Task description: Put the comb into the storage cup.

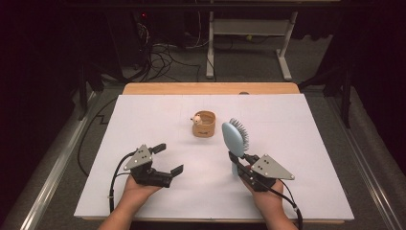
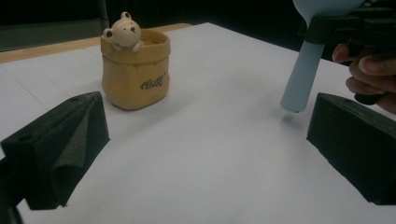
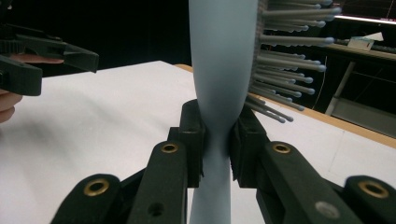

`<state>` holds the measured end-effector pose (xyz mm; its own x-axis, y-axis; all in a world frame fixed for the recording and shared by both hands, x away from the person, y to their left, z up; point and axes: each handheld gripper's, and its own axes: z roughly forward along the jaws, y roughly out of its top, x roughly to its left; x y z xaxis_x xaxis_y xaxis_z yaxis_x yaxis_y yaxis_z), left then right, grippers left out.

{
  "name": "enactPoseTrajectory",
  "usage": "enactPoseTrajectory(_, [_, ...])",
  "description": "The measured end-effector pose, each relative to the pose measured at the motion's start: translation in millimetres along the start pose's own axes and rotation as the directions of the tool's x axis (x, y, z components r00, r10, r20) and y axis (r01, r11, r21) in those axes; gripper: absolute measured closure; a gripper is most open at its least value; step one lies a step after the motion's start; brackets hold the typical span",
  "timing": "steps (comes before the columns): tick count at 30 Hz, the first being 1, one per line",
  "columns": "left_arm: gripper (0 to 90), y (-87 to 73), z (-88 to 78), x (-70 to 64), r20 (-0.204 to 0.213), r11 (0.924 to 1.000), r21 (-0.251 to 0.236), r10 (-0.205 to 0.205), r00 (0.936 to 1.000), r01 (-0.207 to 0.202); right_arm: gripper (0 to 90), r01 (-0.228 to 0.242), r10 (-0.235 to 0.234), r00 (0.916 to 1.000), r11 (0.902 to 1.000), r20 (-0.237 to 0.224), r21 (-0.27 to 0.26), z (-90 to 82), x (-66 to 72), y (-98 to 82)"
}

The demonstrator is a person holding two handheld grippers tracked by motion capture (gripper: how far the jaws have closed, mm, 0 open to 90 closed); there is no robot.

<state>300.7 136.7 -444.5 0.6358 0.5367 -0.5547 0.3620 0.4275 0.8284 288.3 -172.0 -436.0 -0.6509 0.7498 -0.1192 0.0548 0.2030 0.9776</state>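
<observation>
The right gripper is clamped on the neck of a pale blue hairbrush, holding it upright just above the white table, bristles facing away from the pot and handle end hanging close over the surface. The brush stands near the small tan pot with a bear figure on its rim, in front of it and to its right. The left gripper rests nearer the person and left of the pot, its jaws spread wide with nothing between them.

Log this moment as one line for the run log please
right gripper: shut on hairbrush neck, brush upright, handle tip near sheet | left gripper: open, empty | bear pot: standing on white sheet, untouched
</observation>
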Motion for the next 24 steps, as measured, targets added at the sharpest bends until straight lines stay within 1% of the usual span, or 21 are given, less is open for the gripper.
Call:
enactPoseTrajectory(1, [0.1,0.4,0.7,-1.0,-0.002,0.9999,-0.006,0.012,0.9999,-0.012,78.0,0.001,-0.001,1.0000,1.0000,0.001,-0.004,1.5,1.0,1.0])
enactPoseTrajectory(2, [0.1,0.8,1.5,-2.0,-0.004,0.9998,-0.013,0.014,0.9999,-0.014,78.0,0.008,-0.008,1.0000,1.0000,0.005,-0.004,2.9,2.3,2.0])
enactPoseTrajectory(6, [0.1,2.4,3.8,-5.4,-0.003,0.9999,-0.005,0.015,0.9999,-0.015,78.0,0.027,-0.027,0.9996,0.9996,0.012,-0.008,9.6,7.9,5.0])
enactPoseTrajectory(12, [0.1,7.0,6.2,-14.2,0.008,0.9995,-0.013,0.030,0.9995,-0.030,78.0,0.031,-0.031,0.9995,0.9994,0.012,-0.016,22.7,11.9,9.0])
enactPoseTrajectory(14, [0.1,8.1,6.3,-17.1,0.013,0.9994,-0.019,0.028,0.9995,-0.028,78.0,0.031,-0.031,0.9994,0.9994,0.015,-0.016,26.6,13.6,8.9])
enactPoseTrajectory(20, [0.1,7.8,8.9,-25.5,0.024,0.9995,-0.014,0.028,0.9993,-0.027,78.0,0.052,-0.052,0.9986,0.9986,0.007,-0.009,29.8,19.4,6.7])
enactPoseTrajectory(24, [0.1,8.5,12.4,-33.1,0.036,0.9993,-0.018,0.032,0.9988,-0.032,78.0,0.052,-0.052,0.9986,0.9986,-0.001,-0.010,29.7,21.9,5.6])
